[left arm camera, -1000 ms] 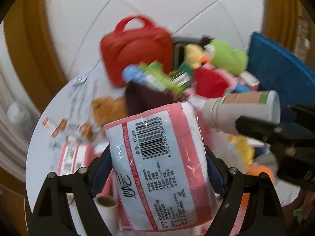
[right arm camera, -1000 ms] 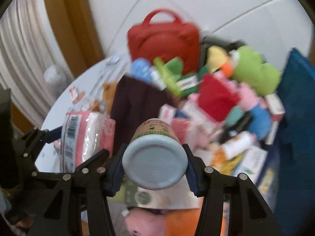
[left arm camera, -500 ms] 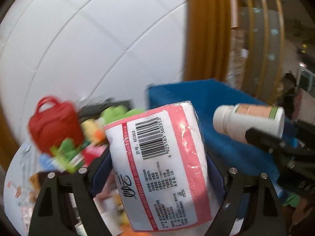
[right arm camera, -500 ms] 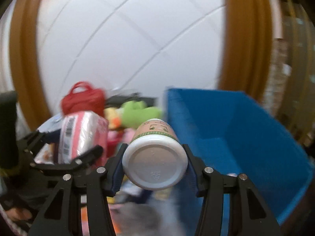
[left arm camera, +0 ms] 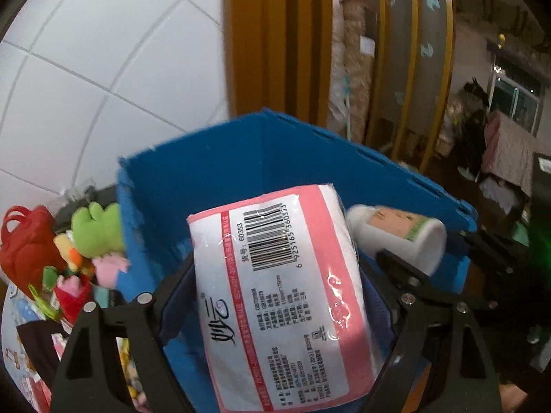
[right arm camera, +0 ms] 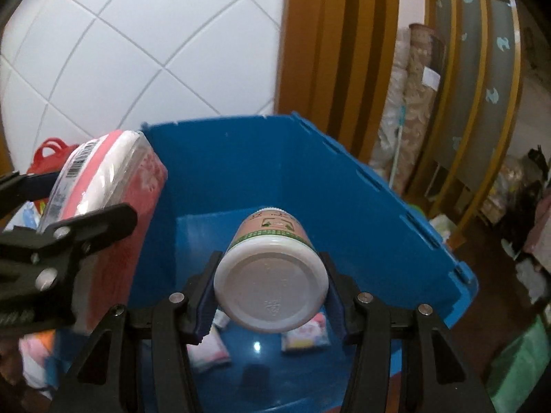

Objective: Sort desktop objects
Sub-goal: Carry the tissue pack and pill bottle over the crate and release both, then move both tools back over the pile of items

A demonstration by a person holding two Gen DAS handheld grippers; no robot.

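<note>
Over the blue bin (right arm camera: pixel 344 186), our left gripper (left arm camera: pixel 275 296) stands wide, clamping a tissue pack (left arm camera: pixel 275 292); beside it, our right gripper (right arm camera: pixel 270 285), half-open, grips a white bottle (right arm camera: pixel 272 275).

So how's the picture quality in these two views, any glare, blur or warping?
Left wrist view: sharp barcode on the tissue pack, glare on its wrap, the room at right dim. Right wrist view: a light spot on the blue bin floor, the bottle base in focus. Both views bend the wall tile lines and darken at the corners.

Pink tissue pack (left arm camera: pixel 275 296) and white bottle (right arm camera: pixel 272 275) above blue bin (right arm camera: pixel 344 186).
</note>
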